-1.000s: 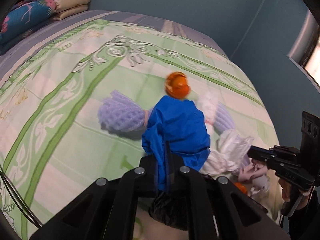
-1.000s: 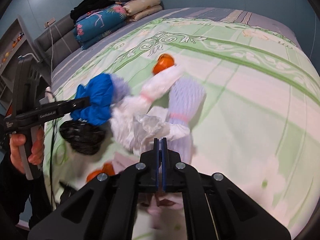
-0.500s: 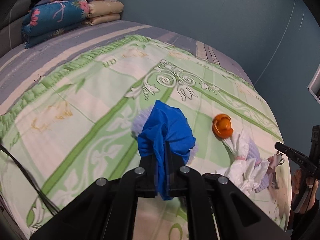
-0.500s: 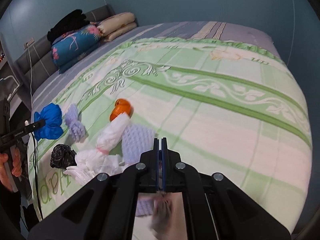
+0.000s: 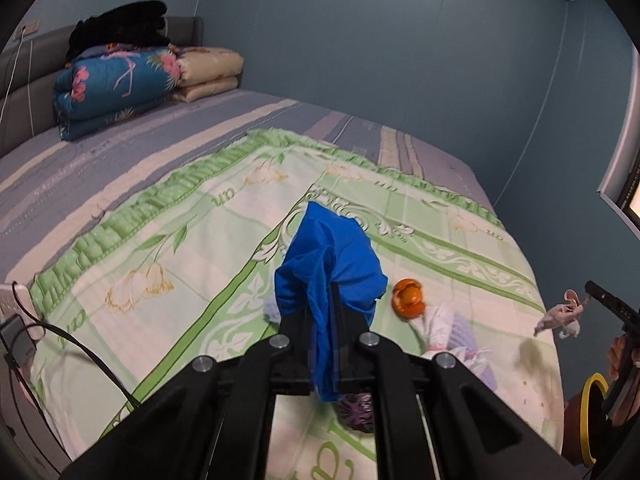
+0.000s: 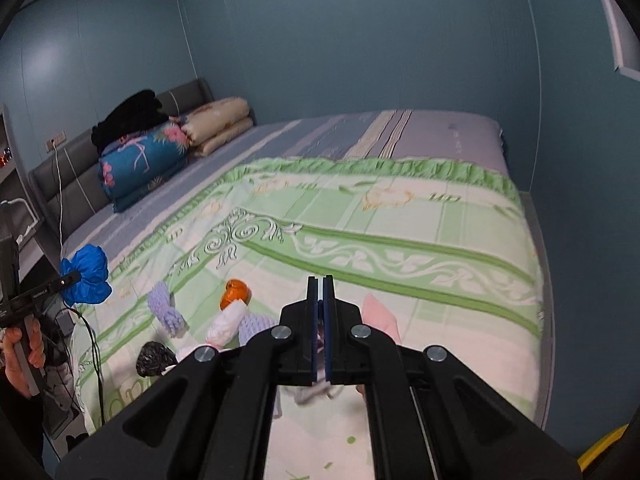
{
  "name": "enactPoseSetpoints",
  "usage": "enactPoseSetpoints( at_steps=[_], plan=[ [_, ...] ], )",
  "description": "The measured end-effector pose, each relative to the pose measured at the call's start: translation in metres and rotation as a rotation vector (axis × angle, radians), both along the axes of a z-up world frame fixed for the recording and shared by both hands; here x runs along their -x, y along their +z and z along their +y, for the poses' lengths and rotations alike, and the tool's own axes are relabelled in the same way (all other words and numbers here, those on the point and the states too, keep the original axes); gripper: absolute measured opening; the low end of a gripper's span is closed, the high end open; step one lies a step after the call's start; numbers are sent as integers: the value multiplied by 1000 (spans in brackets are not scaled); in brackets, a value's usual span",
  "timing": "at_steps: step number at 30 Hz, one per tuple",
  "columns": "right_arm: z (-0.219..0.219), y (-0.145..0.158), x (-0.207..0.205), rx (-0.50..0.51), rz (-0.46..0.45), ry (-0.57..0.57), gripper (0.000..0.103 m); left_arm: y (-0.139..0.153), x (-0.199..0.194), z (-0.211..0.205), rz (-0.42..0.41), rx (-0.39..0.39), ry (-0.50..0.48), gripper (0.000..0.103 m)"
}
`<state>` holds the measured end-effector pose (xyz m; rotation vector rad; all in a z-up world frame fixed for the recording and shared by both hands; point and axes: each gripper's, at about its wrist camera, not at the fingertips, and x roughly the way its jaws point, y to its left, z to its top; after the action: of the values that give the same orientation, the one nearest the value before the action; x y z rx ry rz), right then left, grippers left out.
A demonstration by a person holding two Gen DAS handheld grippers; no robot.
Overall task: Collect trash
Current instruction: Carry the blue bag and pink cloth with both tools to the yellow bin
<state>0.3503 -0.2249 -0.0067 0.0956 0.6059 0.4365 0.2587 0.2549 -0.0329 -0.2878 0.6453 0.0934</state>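
Observation:
My left gripper [image 5: 333, 292] is shut on a blue plastic bag [image 5: 328, 264] and holds it above the bed; it also shows at the left of the right wrist view [image 6: 86, 276]. My right gripper [image 6: 320, 284] is shut on a pinkish crumpled wrapper [image 5: 560, 316] that hangs under its fingers [image 6: 310, 390], raised over the bed's near edge. On the green quilt [image 6: 400, 240] lie an orange peel [image 6: 235, 293], lilac foam nets [image 6: 166, 312], a white foam net [image 6: 224, 322] and a black crumpled bag [image 6: 154, 358].
Folded blankets [image 5: 120, 84] and pillows are stacked at the headboard. A black cable [image 6: 94, 352] runs down the bed's left side to a power strip [image 5: 16, 344]. A yellow-rimmed bin [image 5: 592, 416] stands by the bed's right edge. Blue walls surround the bed.
Both grippers have risen away from the pile, the left with the blue bag, the right with the pinkish wrapper. The rest of the trash stays on the quilt.

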Motion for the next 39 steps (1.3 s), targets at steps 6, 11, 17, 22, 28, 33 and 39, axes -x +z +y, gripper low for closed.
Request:
enactPoseSetpoints(
  at_steps=[6, 11, 17, 22, 28, 33, 39],
  plan=[
    [-45, 34, 38, -6, -64, -53, 1, 42, 18, -44, -75, -16, -78, 4],
    [-82, 50, 73, 0, -96, -90, 1, 64, 30, -92, -115, -8, -166, 4],
    [-131, 61, 114, -11, -124, -157, 1, 75, 37, -160, -137, -2, -296, 4],
    [-170, 64, 148, -22, -132, -215, 1, 72, 40, -226, -134, 26, -425, 4],
    [-216, 65, 183, -11, -131, -294, 1, 62, 39, -299, -111, 43, -569, 4],
    [-253, 59, 204, 7, -120, -368, 1, 51, 38, -354, -90, 46, -677, 4],
    [-290, 46, 226, 10, -99, -439, 1, 36, 36, -407, -61, 50, -772, 4]
  ],
)
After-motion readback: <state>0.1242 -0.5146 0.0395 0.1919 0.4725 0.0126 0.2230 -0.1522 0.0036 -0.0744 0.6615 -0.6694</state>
